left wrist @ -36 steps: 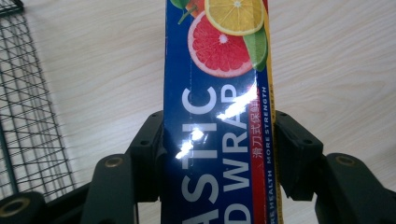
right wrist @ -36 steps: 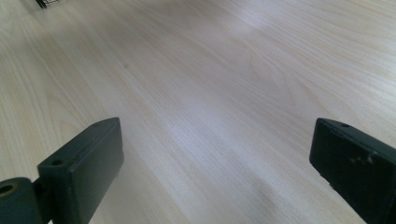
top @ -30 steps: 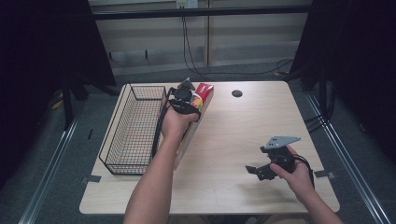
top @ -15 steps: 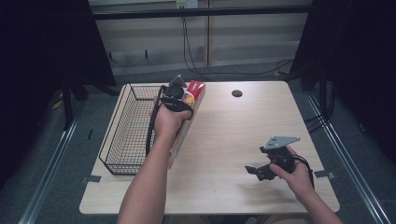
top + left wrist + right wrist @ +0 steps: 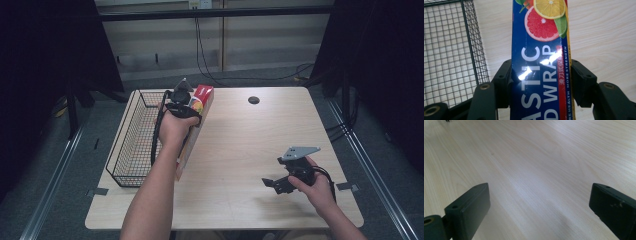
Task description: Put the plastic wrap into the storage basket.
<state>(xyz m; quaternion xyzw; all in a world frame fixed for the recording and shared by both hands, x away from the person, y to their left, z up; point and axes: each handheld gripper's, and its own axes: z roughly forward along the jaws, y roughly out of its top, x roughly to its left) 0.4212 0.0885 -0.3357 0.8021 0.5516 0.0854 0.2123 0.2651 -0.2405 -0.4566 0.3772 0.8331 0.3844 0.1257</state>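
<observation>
One plastic wrap box (image 5: 196, 120), long axis running away from the person beside one wire basket (image 5: 131, 137), red end farthest. Left gripper (image 5: 541, 75) fingers clamp its sides. Right gripper (image 5: 270, 183) fingers gape wide, empty, over the counter (image 5: 250, 145).

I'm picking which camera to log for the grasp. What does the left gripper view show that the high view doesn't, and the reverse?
Left gripper view: the box's blue face with citrus pictures and PLASTIC WRAP lettering, both jaws pressed against its sides. High view: the right gripper open over the table, and both forearms. Both: the plastic wrap box, the wire basket, the left gripper.
</observation>
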